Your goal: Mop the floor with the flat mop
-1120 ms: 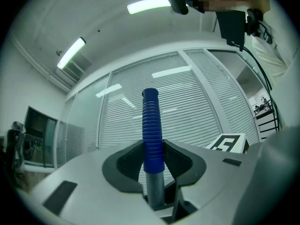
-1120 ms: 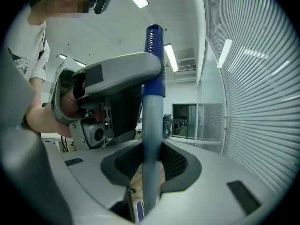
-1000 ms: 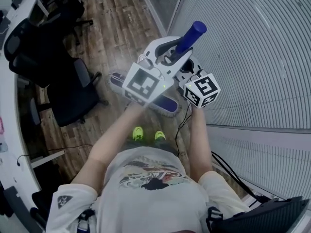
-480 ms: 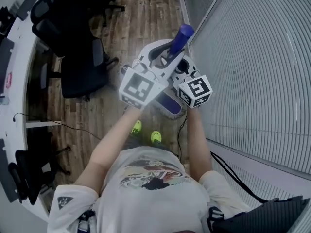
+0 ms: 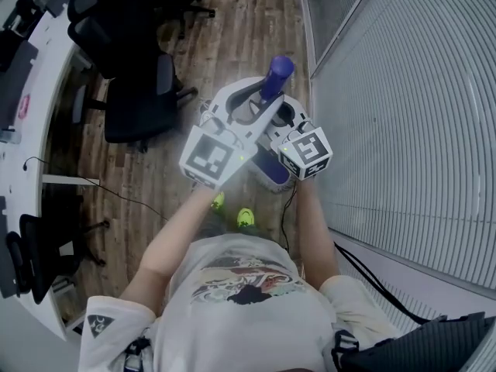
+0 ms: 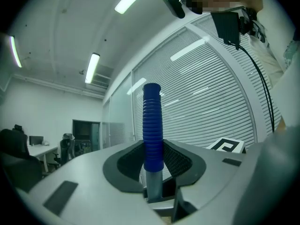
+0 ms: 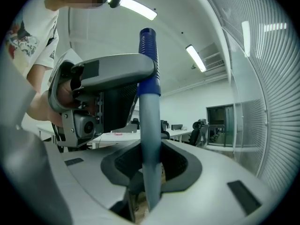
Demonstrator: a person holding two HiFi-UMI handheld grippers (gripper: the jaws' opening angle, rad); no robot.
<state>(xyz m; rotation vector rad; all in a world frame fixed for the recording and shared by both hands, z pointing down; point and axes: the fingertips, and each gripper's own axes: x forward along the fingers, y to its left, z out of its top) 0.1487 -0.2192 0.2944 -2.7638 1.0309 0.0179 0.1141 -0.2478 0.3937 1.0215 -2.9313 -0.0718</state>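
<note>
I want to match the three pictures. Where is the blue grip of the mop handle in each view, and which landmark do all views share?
Head view: the blue grip is at upper centre, its end toward the camera.
Left gripper view: centre, upright and ribbed.
Right gripper view: upper centre, on top of the grey pole.
Shared landmark: the slatted blinds.

Wood-plank floor [image 5: 232, 37]. Lying flat on it, blue mop head [image 5: 273, 170], just ahead of yellow-green shoes [image 5: 244, 218]. Further left, standing on planks, black office chairs [image 5: 139, 103]; nearby, trailing black cable [image 5: 108, 194].
</note>
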